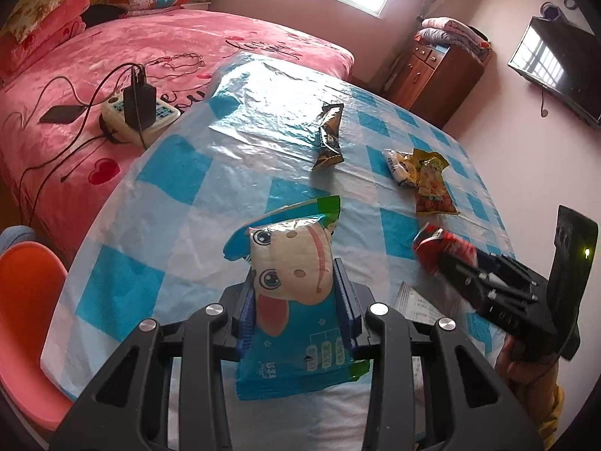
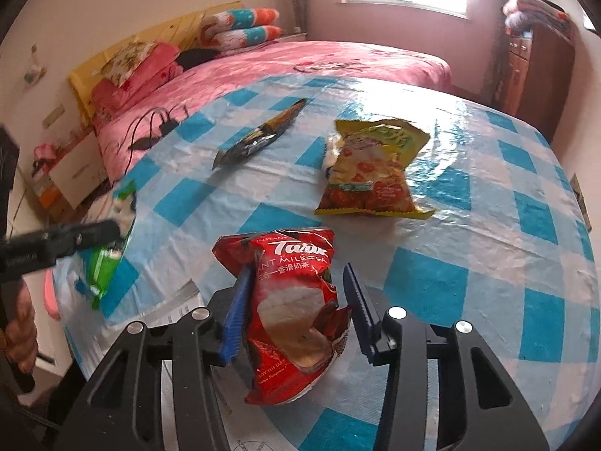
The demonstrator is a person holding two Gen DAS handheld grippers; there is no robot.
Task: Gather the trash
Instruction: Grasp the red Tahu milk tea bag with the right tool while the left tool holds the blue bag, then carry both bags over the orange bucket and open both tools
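Gripping a blue cartoon snack packet (image 1: 289,300), the left gripper (image 1: 296,293) has its fingers clenched on the packet's sides, holding it above the checked worktop (image 1: 180,173). The right gripper (image 2: 296,300) straddles a red milk-tea packet (image 2: 289,300); its left finger touches, its right finger stands apart. Beyond lie a yellow snack bag (image 2: 372,173) and a dark wrapper (image 2: 259,135), with a pink bed (image 2: 300,60) behind.

The table (image 2: 469,225), under blue-and-white checked plastic, carries a dark wrapper (image 2: 259,137), a yellow snack bag (image 2: 372,173) and a paper sheet (image 2: 176,304).
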